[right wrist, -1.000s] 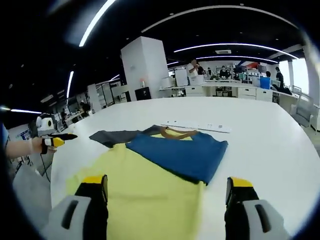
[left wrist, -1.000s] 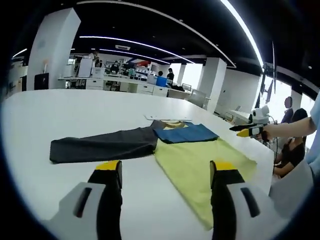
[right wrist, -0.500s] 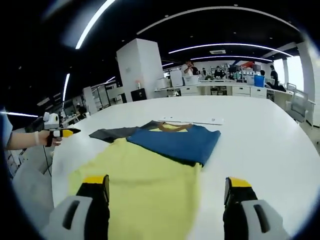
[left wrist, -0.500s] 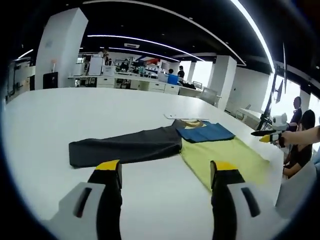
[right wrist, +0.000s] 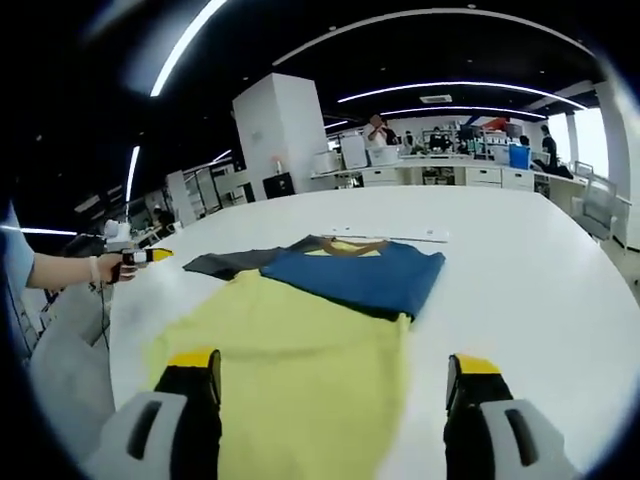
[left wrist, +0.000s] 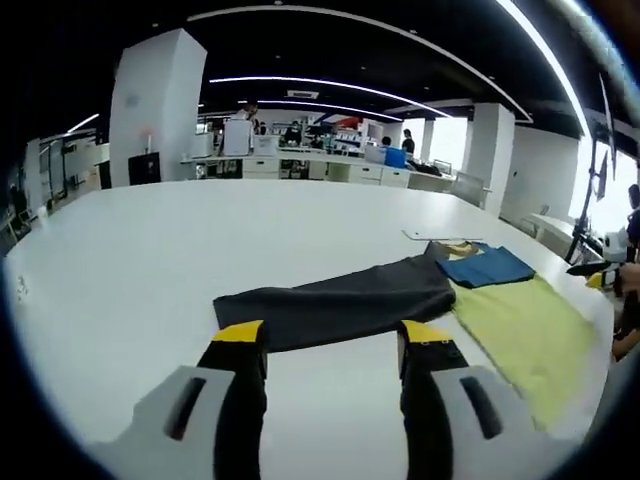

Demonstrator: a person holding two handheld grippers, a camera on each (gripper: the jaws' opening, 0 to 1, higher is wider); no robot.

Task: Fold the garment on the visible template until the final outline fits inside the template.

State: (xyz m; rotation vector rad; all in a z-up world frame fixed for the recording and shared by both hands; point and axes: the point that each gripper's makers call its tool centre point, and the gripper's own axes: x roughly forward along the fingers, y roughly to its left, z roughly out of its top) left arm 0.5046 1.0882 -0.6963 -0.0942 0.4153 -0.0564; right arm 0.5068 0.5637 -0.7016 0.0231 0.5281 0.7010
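Observation:
A garment lies flat on the white table [left wrist: 150, 250]: a yellow-green body [right wrist: 300, 350], a blue sleeve [right wrist: 360, 280] folded across its upper part, and a dark grey sleeve [left wrist: 340, 305] stretched out sideways. In the left gripper view the grey sleeve lies just beyond my left gripper [left wrist: 325, 345], which is open with nothing between its jaws. My right gripper [right wrist: 325, 375] is open above the yellow-green body. The left gripper [right wrist: 145, 257] appears at the left of the right gripper view, and the right gripper [left wrist: 600, 275] at the right edge of the left gripper view.
A thin white strip [right wrist: 395, 238] lies on the table just beyond the garment's collar [right wrist: 345, 247]. Desks, pillars and several people stand far back in the office. The table's edge [right wrist: 610, 300] curves round at the right.
The left gripper's view has swung left along the grey sleeve, which now sits centred beyond the jaws. The right gripper's view barely shifted. Both grippers stay open.

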